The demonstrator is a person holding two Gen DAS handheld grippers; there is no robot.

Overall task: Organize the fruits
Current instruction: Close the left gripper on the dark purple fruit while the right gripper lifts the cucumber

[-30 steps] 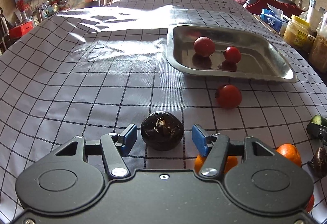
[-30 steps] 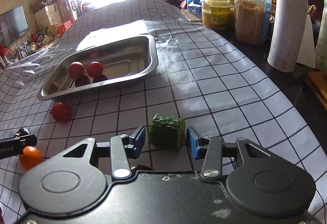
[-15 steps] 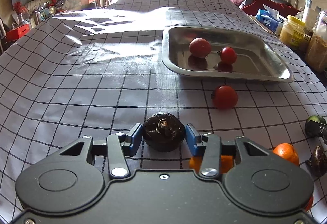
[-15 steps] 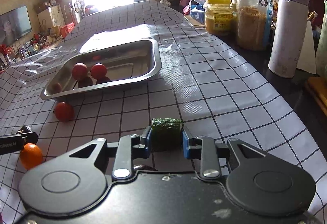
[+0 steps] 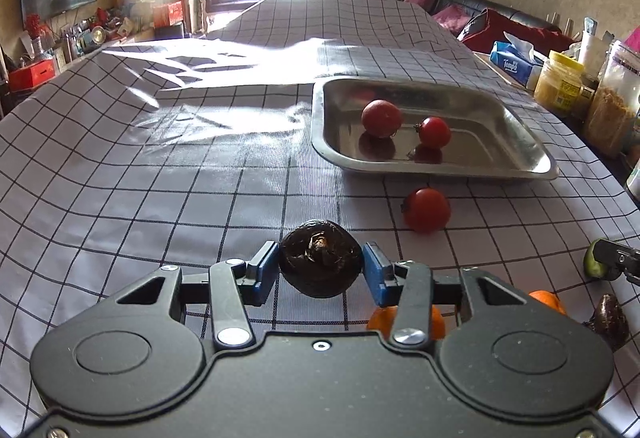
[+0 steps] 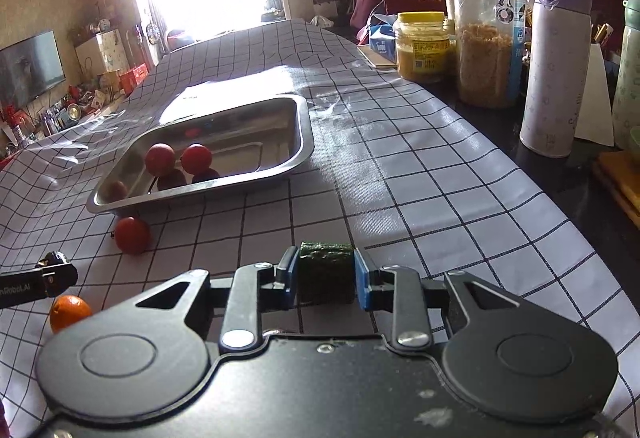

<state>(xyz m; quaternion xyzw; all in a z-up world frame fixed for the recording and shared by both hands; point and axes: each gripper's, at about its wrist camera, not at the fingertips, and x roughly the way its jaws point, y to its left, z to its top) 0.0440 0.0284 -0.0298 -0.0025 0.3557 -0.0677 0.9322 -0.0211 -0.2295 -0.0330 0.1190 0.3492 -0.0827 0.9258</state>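
Fruit in both your grippers: left gripper (image 5: pixel 320 265) jaws just closed, now clamped on dark brown wrinkled fruit (image 5: pixel 320 258); right gripper (image 6: pixel 326 274) jaws pinch green cucumber chunk (image 6: pixel 326 272). Both pieces low over checked table (image 5: pixel 160 166). Steel tray (image 5: pixel 532 164) beyond holds two tomatoes (image 5: pixel 381 118). Third tomato (image 5: pixel 426 209) just outside tray's near rim. Orange (image 6: pixel 69 313) near your left gripper.

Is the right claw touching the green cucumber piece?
Touching. The right wrist view shows both blue pads pressed against the cucumber piece, no gap, in the right claw.
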